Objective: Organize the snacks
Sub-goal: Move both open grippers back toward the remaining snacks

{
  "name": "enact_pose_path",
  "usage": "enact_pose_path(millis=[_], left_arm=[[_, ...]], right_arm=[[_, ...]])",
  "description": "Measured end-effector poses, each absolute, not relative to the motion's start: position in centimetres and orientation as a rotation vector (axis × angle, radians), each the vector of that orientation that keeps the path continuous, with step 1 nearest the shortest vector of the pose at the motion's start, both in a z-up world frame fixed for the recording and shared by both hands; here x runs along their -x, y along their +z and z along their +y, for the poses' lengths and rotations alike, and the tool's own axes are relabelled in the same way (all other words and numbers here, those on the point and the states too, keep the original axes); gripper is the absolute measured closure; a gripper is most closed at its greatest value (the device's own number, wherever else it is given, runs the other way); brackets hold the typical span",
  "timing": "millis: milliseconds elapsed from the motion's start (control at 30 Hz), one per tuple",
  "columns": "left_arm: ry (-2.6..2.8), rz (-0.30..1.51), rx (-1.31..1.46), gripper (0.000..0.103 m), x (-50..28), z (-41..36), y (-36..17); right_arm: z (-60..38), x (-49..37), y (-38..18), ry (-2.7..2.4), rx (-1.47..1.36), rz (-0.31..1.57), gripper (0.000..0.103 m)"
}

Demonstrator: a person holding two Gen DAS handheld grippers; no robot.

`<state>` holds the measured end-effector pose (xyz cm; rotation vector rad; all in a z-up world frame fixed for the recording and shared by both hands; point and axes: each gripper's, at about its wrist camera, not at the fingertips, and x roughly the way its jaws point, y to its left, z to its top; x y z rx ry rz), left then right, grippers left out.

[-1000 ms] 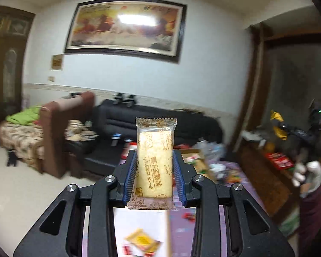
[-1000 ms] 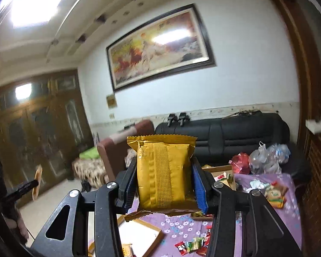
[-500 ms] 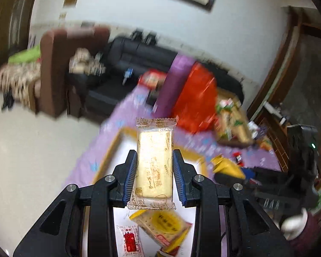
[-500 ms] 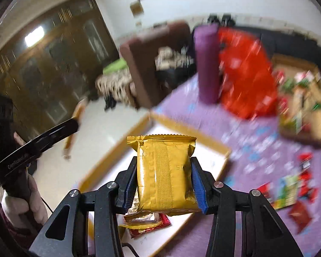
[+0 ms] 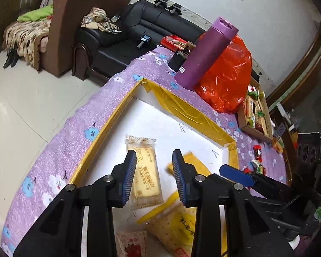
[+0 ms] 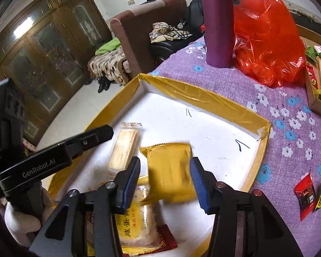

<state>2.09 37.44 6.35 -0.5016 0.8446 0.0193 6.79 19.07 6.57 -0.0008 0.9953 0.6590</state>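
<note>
Yellow tape lined the rim of a shallow white tray (image 5: pixel 183 107) that sat on a purple flowered tablecloth (image 5: pixel 109 105), and every place here is given from that tray. Over its left side the left gripper (image 5: pixel 154 176) hovered with its jaws a little apart, clear of the pale biscuit packet (image 5: pixel 146 171) lying flat on the tray floor between them. Just right of that packet, near the tray's middle, a gold snack pouch (image 6: pixel 170 172) lay blurred between the blue pads of the right gripper (image 6: pixel 164 182), whose jaws were opening and no longer pressed on it. At the tray's near edge lay a clear-wrapped cake with a yellow label (image 6: pixel 134 229) on a red wrapper. Beyond the far rim stood a purple flask (image 5: pixel 205 51), with a red plastic bag (image 5: pixel 226 79) touching its right side. Further right of the tray sat a cardboard box of snacks (image 5: pixel 254 115), and small loose sweets (image 6: pixel 306 194) lay scattered on the cloth.
</note>
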Motion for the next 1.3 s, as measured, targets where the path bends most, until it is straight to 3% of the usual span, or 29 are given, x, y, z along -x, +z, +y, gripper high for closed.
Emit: enact_pose_path(millis=[133,200,267,300,467,667,1200,1267,1300], left_arm=[[0.007,0.806,0.518,0.07,-0.4,37.2,8.1],[-0.018,0.782,0.552,0.065,0.8,36.7,9.2],[-0.06,0.731,0.613,0.05,2.5,36.0,10.1],[-0.084,0.706,0.638,0.048,3.3,35.6,10.4],[-0.234,0.656,0.725,0.047,5.8,31.9,11.0],[-0.297,0.748,0.634,0.047,5.0,24.9,10.0],[-0.262,0.897,0.427,0.047,2.4,17.7,8.2],[-0.252,0.907,0.409,0.047,1.4,17.1,7.9],[-0.251,0.916,0.402,0.047,0.7,16.6,7.6]], right_arm=[[16.2,-6.3,9.2,0.648,-0.028,0.943,0.051],[13.5,-6.0,10.5,0.625,-0.043,0.911,0.048],[9.8,-5.7,11.5,0.58,-0.067,0.885,0.046],[7.8,-5.6,11.8,0.554,-0.08,0.875,0.045],[-4.0,-5.3,11.3,0.351,-0.147,0.852,0.041],[-12.9,-4.6,7.8,0.237,-0.252,0.923,0.039],[-9.2,-7.0,2.0,0.328,-0.073,0.901,0.039],[-8.7,-7.0,1.3,0.337,-0.055,0.917,0.052],[-8.5,-6.8,1.3,0.313,-0.03,0.901,0.068]])
